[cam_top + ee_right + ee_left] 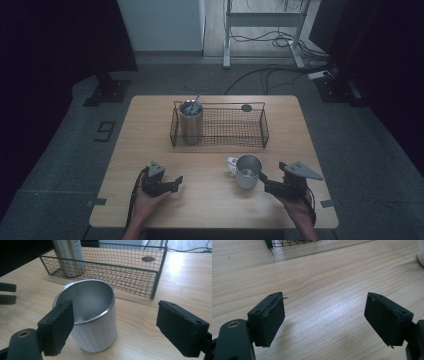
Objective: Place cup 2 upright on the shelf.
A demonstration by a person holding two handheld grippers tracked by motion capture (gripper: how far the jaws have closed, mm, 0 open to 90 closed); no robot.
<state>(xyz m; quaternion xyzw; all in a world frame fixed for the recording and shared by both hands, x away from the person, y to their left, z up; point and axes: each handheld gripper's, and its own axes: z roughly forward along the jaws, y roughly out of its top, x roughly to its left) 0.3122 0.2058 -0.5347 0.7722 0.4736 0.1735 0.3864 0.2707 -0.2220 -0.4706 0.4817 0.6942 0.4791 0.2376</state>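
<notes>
Two grippers rest low over the wooden table (pixel 210 200), one in each of our hands. Our right gripper (pixel 115 327) has its jaws standing wide apart with nothing pressed between them. The white mug (pixel 93 315) stands upright on the table just ahead of it, nearer its left jaw and free of both pads. In the high view the mug (pixel 248 171) sits just left of that gripper (pixel 263 179), in front of the wire basket (pixel 220 142). A steel tumbler (pixel 191 122) stands upright in the basket's left end. Our left gripper (pixel 324 320) also holds its jaws apart, over bare wood.
</notes>
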